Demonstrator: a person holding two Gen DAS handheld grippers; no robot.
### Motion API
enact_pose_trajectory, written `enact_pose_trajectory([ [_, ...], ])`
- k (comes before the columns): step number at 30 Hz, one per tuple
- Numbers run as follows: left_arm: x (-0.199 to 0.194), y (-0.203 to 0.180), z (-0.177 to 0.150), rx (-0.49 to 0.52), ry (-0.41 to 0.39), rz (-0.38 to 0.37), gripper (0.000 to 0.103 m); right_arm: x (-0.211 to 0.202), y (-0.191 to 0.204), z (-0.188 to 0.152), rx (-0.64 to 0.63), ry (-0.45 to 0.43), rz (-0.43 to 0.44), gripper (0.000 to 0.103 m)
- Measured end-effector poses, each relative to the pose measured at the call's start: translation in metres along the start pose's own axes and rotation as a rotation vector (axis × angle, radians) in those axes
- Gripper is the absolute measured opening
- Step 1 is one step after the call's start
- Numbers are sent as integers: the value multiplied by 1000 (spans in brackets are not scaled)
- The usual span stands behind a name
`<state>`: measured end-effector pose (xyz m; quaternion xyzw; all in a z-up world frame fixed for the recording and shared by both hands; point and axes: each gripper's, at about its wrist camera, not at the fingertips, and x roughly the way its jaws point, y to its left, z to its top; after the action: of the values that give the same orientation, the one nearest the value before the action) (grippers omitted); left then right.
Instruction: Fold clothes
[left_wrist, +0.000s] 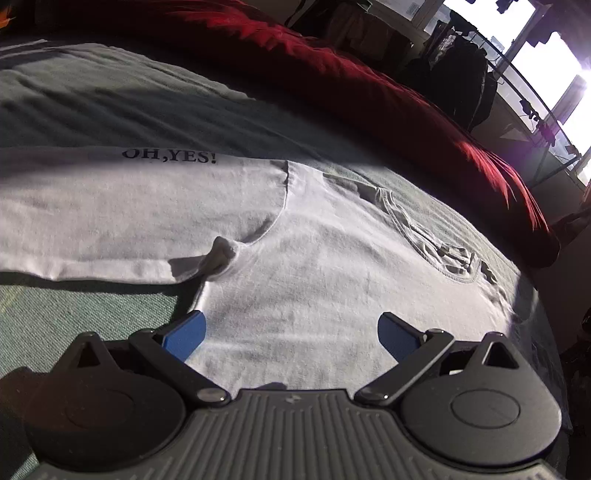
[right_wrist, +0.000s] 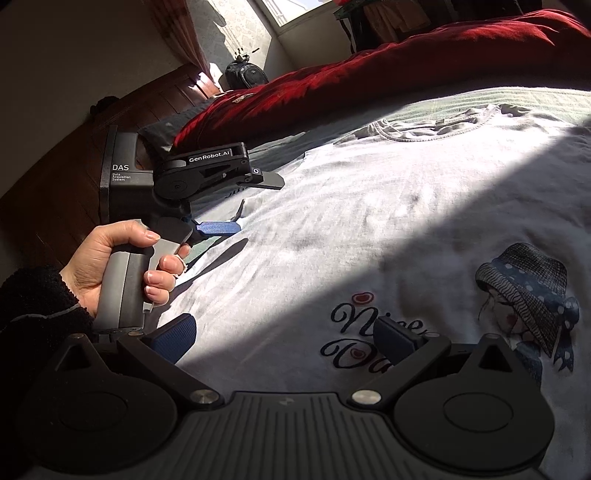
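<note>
Bed with green sheet (left_wrist: 92, 306), red duvet (left_wrist: 332, 62) far. White t-shirt (left_wrist: 314, 266) flat, sleeve folded in. Left gripper (left_wrist: 290, 332), right gripper (right_wrist: 284, 338) both spread wide, empty (hovering). Risk: single-layer pinch drags shirt, bunches fold.

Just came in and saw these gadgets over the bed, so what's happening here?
A person is set to fold a white T-shirt spread flat on a bed. Each hand holds a two-finger gripper. The left gripper hovers over the shirt near a sleeve with its fingers spread, gripping nothing. The right gripper is also open, above the printed front. A red blanket lies beyond. No fold shows yet.
</note>
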<state>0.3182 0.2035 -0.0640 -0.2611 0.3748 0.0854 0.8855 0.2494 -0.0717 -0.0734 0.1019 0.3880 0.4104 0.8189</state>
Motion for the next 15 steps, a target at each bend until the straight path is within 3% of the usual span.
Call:
enact_pose_trajectory([
  [2, -13, 0, -4, 6, 0, 13, 99, -1, 0, -1, -4, 4, -5, 103],
  [7, -24, -19, -7, 20, 8, -54, 99, -7, 2, -2, -7, 6, -11, 103],
  [15, -27, -22, -41, 61, 105, -10, 99, -8, 5, -5, -10, 2, -42, 103],
])
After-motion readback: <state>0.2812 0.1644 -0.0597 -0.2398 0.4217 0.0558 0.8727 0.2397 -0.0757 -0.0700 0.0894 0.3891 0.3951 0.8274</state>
